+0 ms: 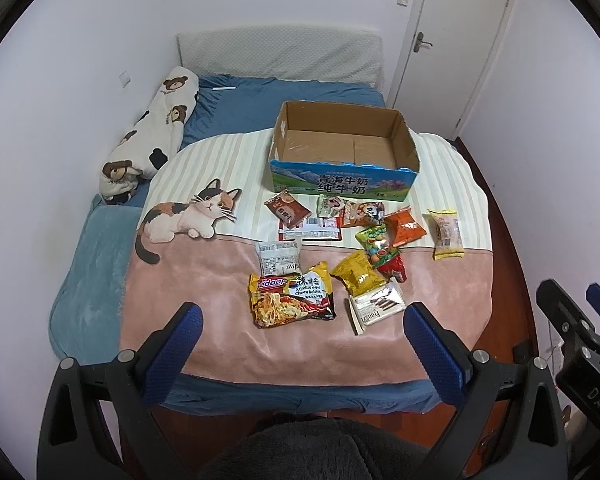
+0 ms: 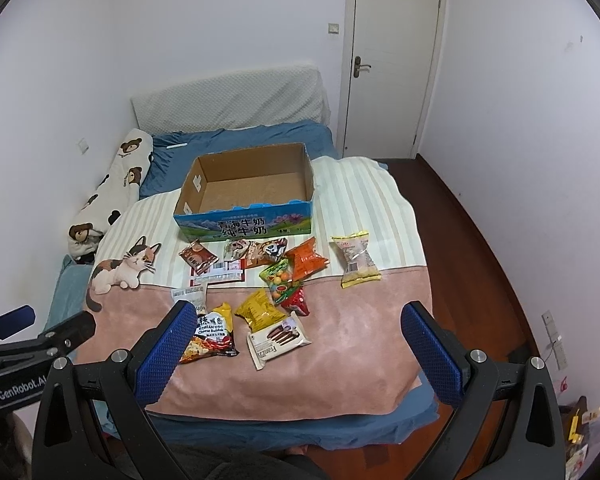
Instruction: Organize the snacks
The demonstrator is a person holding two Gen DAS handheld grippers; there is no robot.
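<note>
Left wrist view: my left gripper (image 1: 302, 320) and my right gripper (image 2: 300, 320) both hang released, holding nothing, over the near edge of the cat blanket (image 1: 220, 280). Snacks lie scattered before the cardboard box (image 1: 342, 178) printed 青海牛奶 纯牛奶: a "Korean Cheese Buldak" noodle pack (image 1: 292, 295), and a wafer pack (image 2: 278, 338) reading, I think, "Franzzi". Bare pink blanket lies right of them.

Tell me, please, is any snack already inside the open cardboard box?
No, the open cardboard box shows only its bare brown floor; the snack packets lie on the blanket.
</note>
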